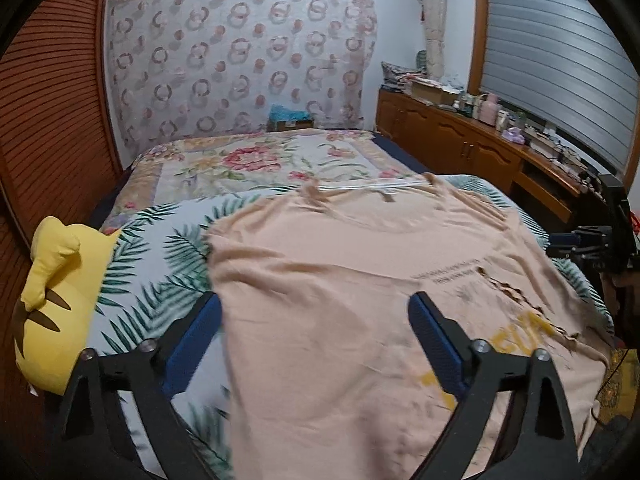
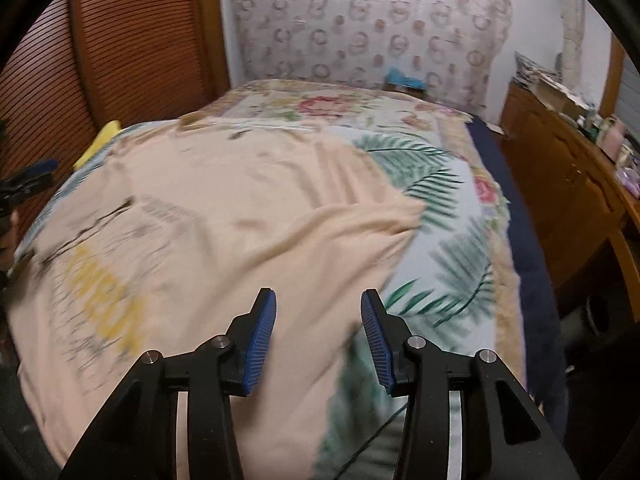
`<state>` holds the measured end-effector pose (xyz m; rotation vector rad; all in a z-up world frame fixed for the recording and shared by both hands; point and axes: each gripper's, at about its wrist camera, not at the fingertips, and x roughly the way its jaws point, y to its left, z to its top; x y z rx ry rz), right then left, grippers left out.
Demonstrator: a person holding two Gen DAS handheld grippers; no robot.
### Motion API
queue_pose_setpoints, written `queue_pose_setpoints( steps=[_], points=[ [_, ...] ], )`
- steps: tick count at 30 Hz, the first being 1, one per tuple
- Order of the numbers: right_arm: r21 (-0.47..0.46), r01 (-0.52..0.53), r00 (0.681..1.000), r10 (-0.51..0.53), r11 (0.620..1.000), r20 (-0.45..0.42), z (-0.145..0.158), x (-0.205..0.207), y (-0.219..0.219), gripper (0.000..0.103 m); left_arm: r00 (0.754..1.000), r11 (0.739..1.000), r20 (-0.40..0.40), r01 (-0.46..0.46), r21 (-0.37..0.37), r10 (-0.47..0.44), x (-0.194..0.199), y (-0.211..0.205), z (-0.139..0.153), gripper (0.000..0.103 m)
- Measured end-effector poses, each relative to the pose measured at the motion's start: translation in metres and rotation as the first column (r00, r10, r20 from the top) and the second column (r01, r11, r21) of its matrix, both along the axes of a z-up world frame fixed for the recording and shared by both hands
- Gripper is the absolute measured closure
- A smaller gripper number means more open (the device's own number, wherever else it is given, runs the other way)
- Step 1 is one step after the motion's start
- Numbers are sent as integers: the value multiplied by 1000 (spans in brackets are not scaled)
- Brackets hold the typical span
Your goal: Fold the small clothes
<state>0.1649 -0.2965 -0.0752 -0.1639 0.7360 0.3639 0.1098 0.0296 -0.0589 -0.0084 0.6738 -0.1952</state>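
Your peach T-shirt (image 1: pixel 352 300) lies spread out flat on the bed (image 1: pixel 160 248), on top of the palm-leaf sheet (image 1: pixel 168 264), with its yellow lettering (image 1: pixel 524 328) facing up. From the right wrist view, that same T-shirt (image 2: pixel 224 216) covers most of the near end of the bed, the print (image 2: pixel 108 304) off to the left and the leaf sheet (image 2: pixel 440 248) bare to the right.

Your left hand-held gripper (image 1: pixel 316 344) hangs over the shirt's left edge with its blue pads (image 1: pixel 434 344) spread wide. Nothing is pinched between them; the fabric simply lies below. Your right hand-held gripper (image 2: pixel 318 334) sits above the shirt's right edge, released, its blue pads (image 2: pixel 262 336) standing apart with a clear gap and no cloth caught in them. Both views are smeared by motion blur, so finer detail of the hem is hard to read.

You can spot your right hand-held gripper at the far right of the left wrist view, out past the shirt's side.

A yellow plush toy (image 1: pixel 60 300) sits at the left edge of the bed, against the wooden slatted door (image 1: pixel 52 120). A floral blanket (image 1: pixel 260 160) covers the far half of the bed. Along the right wall runs a wooden cabinet (image 1: pixel 460 140) with clutter on top.
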Motion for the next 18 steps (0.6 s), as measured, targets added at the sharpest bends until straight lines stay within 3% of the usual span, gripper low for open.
queue_pose_setpoints(
  steps=[3, 12, 18],
  points=[
    [3, 42, 999, -42, 999, -10, -3, 24, -7, 57, 999, 1000, -26, -20, -1, 20, 16, 16, -4, 21],
    [41, 83, 994, -80, 996, -76, -12, 78, -7, 57, 993, 997, -91, -75, 3, 75, 57, 51, -16, 21],
    [23, 70, 996, -69, 997, -52, -14, 96, 3, 57, 988, 997, -134, -79, 24, 81, 84, 59, -30, 25]
  ],
)
